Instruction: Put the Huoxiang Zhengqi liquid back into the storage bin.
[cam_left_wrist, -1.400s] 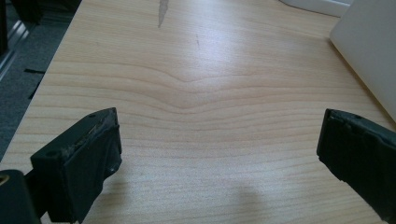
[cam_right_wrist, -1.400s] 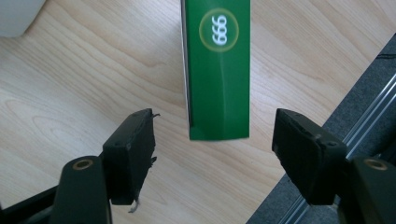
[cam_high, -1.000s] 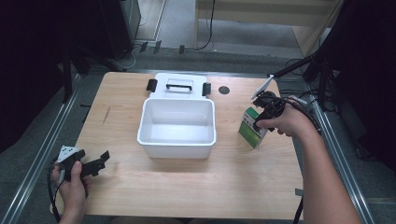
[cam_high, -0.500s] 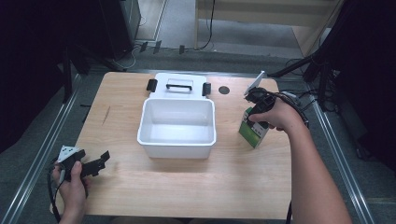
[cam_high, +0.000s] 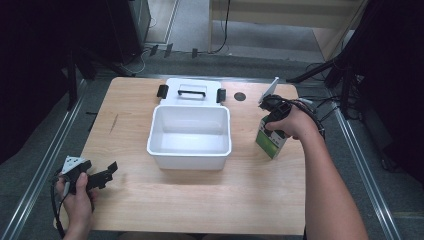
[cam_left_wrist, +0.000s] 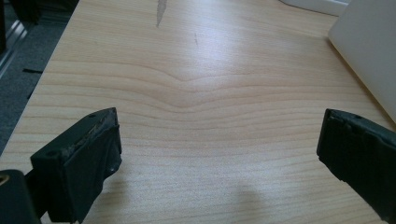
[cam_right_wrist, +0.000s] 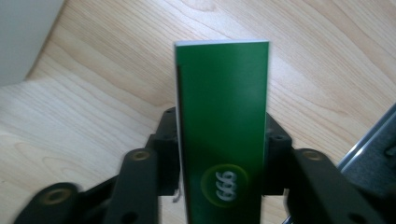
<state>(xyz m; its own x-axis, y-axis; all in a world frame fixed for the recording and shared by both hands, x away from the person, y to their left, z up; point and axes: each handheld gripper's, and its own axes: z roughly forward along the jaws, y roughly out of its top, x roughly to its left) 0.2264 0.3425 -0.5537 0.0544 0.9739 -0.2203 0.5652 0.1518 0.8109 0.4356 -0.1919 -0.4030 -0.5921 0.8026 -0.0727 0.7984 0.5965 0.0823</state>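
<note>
1. High view: the right gripper clasps a green box just right of the empty white bin; nothing packed yet, I'd judge. Lid lies behind.
2. Left gripper view: left gripper gapes wide over bare table, holding nothing.
3. Right gripper view: jaws pinch the box's sides; its lower end is cut off.

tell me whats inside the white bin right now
The white bin looks empty: the high view shows its bare white floor and walls. The near wall hides a thin strip of floor behind it. Its lid lies on the table behind the bin.
</note>
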